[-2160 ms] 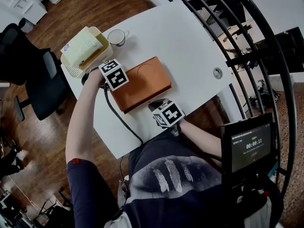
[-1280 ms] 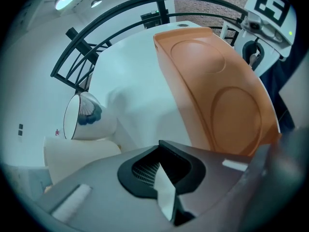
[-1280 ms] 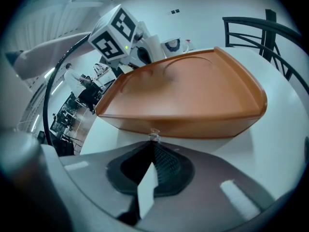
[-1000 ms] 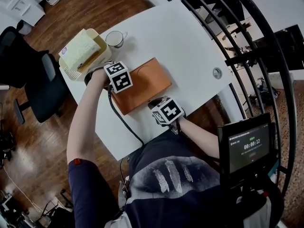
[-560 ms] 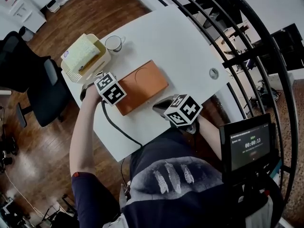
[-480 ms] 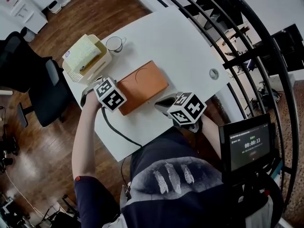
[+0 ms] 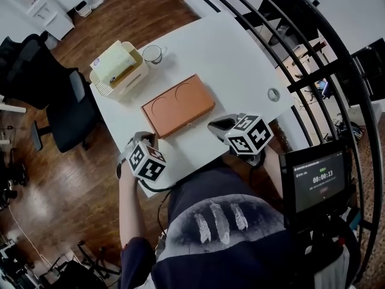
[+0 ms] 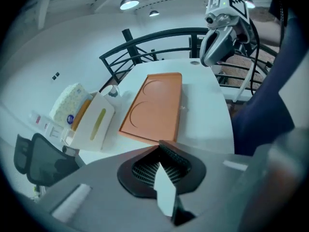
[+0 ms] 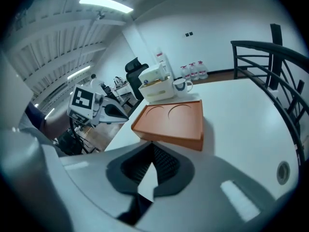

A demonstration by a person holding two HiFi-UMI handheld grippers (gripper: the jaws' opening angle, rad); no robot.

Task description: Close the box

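Note:
The flat orange box (image 7: 178, 105) lies shut on the white table (image 7: 228, 53), its lid with two round recesses facing up. My left gripper (image 7: 142, 142) is at the table's near left edge, well off the box and shut on nothing. My right gripper (image 7: 219, 124) hangs by the near right edge, a short way from the box's corner, also shut and empty. The left gripper view has the box (image 8: 154, 108) ahead beyond its closed jaws, and the right gripper (image 8: 223, 21) above it. From the right gripper view, the box (image 9: 171, 120) lies ahead with the left gripper (image 9: 91, 106) at its left.
A white basket (image 7: 120, 77) with a yellow pad in it and a cup (image 7: 153, 53) stand at the table's far left corner. A small round fitting (image 7: 274, 94) sits near the right edge. A black railing (image 7: 301, 47) curves round the right; an office chair (image 7: 57, 104) is left.
Both grippers have drawn back from the box toward me. The left one went farthest, from the box's left end to the table's near edge. The box stays shut and still.

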